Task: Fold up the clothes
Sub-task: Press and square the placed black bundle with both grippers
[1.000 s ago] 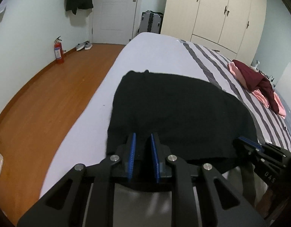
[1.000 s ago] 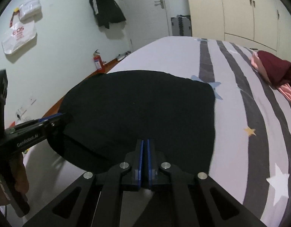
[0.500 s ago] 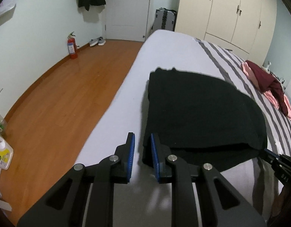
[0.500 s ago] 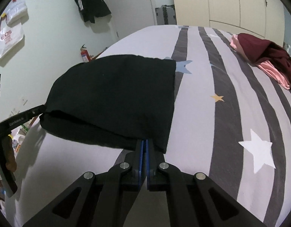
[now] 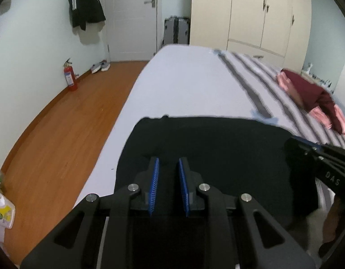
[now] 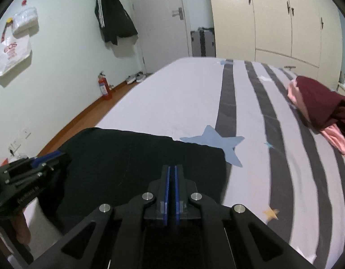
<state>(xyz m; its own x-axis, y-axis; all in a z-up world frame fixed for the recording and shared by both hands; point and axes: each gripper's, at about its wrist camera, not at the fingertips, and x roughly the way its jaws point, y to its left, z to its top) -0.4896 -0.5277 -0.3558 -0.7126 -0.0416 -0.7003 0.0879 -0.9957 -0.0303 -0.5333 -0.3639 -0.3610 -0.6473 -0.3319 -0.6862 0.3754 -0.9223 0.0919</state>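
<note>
Left wrist view: left gripper (image 5: 168,185) is back over the black garment (image 5: 217,152); 0.5 s ago it sat off the cloth's left edge, over bare sheet. Blue pads (image 5: 154,183) are spread with dark cloth showing between them, no pinch that I can see. Right gripper (image 6: 171,194) has its pads pressed nearly together, a thin slit left; it seems to pinch the garment's near hem, but the contact is hidden in the dark, as in the frame 0.5 s ago.

Garment lies flat in the lower centre of both frames, far edge straight, right corner overlapping the blue star (image 6: 215,142). Judgement: one fold is laid, left side is lining up a regrip.

Room: bed (image 5: 190,83) is open sheet ahead. Bed edge and wood floor (image 5: 60,134) run close along the left. Maroon and pink clothes (image 6: 325,112) sit at right, well apart.
</note>
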